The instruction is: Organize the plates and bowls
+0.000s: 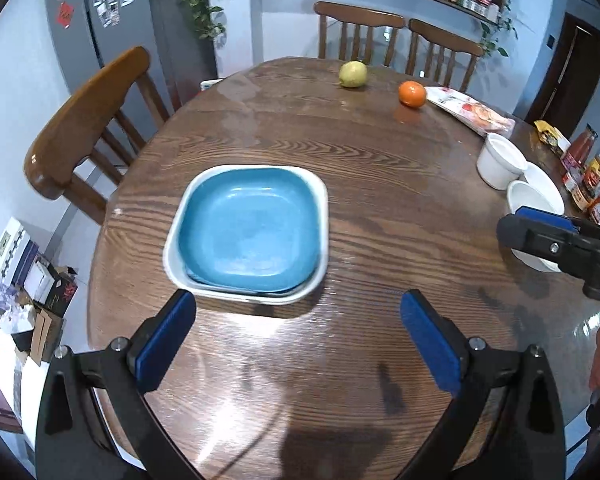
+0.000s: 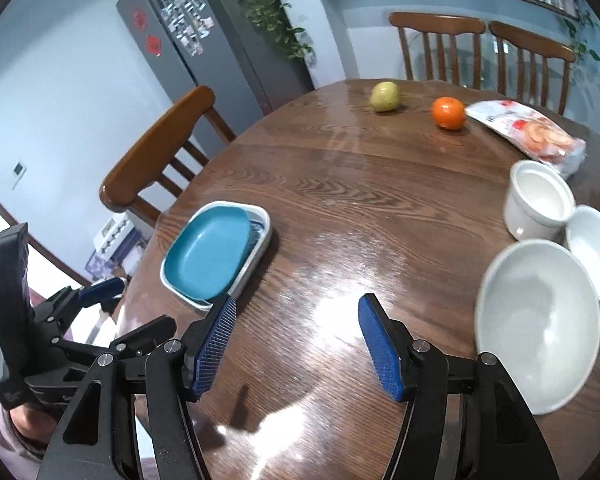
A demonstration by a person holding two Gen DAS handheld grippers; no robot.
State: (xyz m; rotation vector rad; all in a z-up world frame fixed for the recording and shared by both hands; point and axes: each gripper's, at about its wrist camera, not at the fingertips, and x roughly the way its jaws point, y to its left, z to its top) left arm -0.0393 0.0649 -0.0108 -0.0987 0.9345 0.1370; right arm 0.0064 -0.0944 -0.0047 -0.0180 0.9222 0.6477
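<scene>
A blue square plate [image 1: 250, 230] lies stacked inside a white square dish [image 1: 180, 216] on the round wooden table [image 1: 380, 184]. The stack also shows in the right wrist view [image 2: 208, 252]. My left gripper [image 1: 296, 334] is open and empty, just in front of the stack. My right gripper [image 2: 296, 344] is open and empty over bare table. To its right stand a large white bowl [image 2: 540, 320], a smaller white bowl [image 2: 594, 252] and a tall white cup-shaped bowl [image 2: 538, 204]. The left wrist view shows these bowls [image 1: 500, 160] at far right.
A yellow-green fruit [image 2: 385, 97], an orange [image 2: 447, 113] and a snack packet [image 2: 528, 132] lie at the table's far side. Wooden chairs [image 2: 156, 152] stand around the table. Jars and bottles [image 1: 592, 176] crowd the right edge.
</scene>
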